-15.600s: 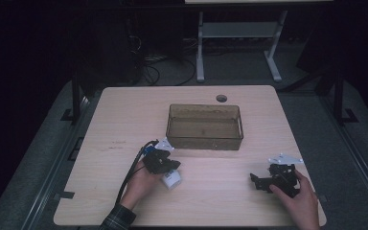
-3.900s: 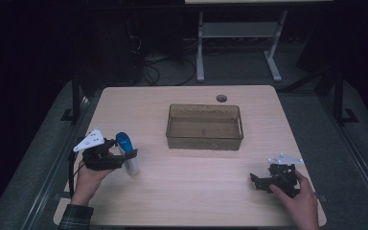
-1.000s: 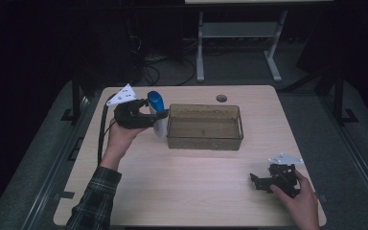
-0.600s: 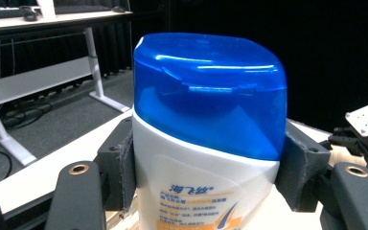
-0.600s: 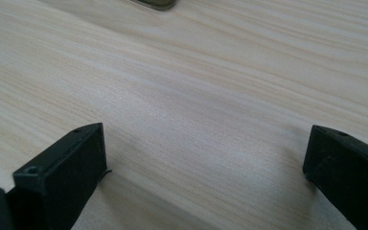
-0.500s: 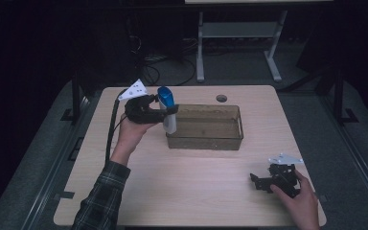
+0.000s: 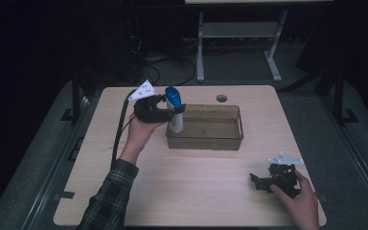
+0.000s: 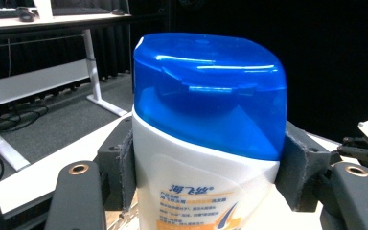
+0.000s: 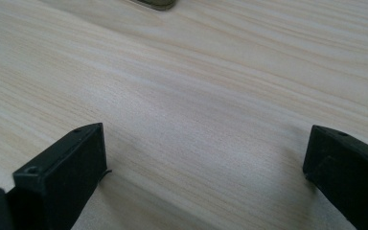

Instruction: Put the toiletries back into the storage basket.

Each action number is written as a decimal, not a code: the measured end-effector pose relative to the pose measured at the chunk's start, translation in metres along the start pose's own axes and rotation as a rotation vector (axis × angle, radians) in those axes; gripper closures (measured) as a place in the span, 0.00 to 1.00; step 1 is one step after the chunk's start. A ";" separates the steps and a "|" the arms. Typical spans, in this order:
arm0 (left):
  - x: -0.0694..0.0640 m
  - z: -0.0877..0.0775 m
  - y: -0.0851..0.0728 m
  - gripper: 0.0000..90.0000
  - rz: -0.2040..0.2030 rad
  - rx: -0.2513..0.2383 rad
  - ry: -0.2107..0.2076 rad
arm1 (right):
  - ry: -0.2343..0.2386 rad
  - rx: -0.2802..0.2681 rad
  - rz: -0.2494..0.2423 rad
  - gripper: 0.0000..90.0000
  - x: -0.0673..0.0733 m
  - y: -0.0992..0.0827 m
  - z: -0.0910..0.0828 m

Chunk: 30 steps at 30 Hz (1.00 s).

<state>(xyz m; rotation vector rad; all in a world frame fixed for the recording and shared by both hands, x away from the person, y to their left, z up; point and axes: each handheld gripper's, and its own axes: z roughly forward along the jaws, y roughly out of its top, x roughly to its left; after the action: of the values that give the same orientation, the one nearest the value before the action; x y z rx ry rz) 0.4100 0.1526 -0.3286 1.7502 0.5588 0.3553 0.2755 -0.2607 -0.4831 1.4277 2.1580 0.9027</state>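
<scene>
**Bottle over the bin's left end, ready to go in**

Bottle [image 7: 174, 109] first, from the high view: I have it upright in the left gripper [image 7: 165, 111], white body and blue cap, raised at the left end of the brown bin [image 7: 206, 141], its base at or just past the near-left rim. The bin sits mid-counter [image 7: 191, 191]. The right gripper [image 7: 273, 182] rests on the counter at the near right, well apart from everything. To do this well I judge I should carry the bottle fully inside the rim before lowering it, keep it vertical, set the base on the bin floor, and only then let go; dropping early could catch the wall.

Left gripper view: the fingers [image 8: 297, 167] are clenched on the bottle [image 8: 206, 143] just below the cap, pads pressing both sides. This confirms the grasp, which the high view leaves small and dim, but it hides the bin, so the clearance must be read from above.

Right gripper view: the right fingers [image 9: 62, 177] stand released, wide apart, with bare counter [image 9: 196, 96] between them. A corner of the bin [image 9: 155, 4] peeks in at the top edge.
</scene>
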 end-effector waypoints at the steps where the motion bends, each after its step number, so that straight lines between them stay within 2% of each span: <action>1: 0.001 0.001 -0.001 0.38 0.002 0.001 0.001 | 0.001 0.001 0.002 0.01 0.000 0.000 0.000; 17: 0.008 0.013 -0.025 0.38 -0.007 0.025 0.017 | 0.001 0.002 0.003 0.01 0.000 0.000 0.000; 30: 0.011 0.018 -0.043 0.37 -0.016 0.047 0.013 | 0.001 0.002 0.003 0.01 0.000 0.000 0.000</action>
<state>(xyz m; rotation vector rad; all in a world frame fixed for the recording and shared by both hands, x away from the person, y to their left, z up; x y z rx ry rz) 0.4206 0.1521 -0.3753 1.7891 0.5938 0.3449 0.2754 -0.2605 -0.4831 1.4316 2.1583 0.9030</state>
